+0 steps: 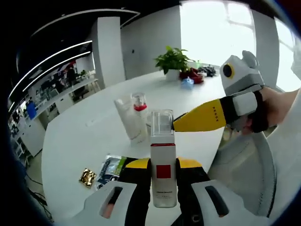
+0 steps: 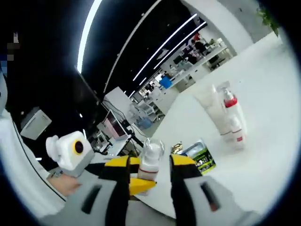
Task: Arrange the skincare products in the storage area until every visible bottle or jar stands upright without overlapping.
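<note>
Left gripper view: left tongs (image 1: 163, 165) clamp a slim white bottle (image 1: 163, 176) with a clear square cap and a red square on its label, held upright between the yellow-tipped jaws, above the near edge of the white bench (image 1: 70, 141). Right tongs (image 1: 181, 123) enter from the right, held by a person's hand (image 1: 277, 106), yellow tip touching or just beside the bottle's clear cap — whether they are open or closed, cannot tell from here. Behind the bottle, a white tube (image 1: 130, 117) stands on the bench with a red-collared bottle (image 1: 139, 102) just beside it. Near the bench's front edge lie a gold foil sachet (image 1: 87, 177) and a green-and-black packet (image 1: 110, 168), flat, near each other. A potted plant (image 1: 173, 61) sits at the far end. Right gripper view: right tongs (image 2: 149, 170) stand parted, the same clear-capped bottle (image 2: 151, 157) between the two jaws; contact with either jaw unclear. Left tongs' yellow tip (image 2: 139, 185) shows below the bottle. Farther off, the tube (image 2: 210, 109) and red-collared bottle (image 2: 231, 113) stand together; the packet (image 2: 202, 159) lies nearer.
</note>
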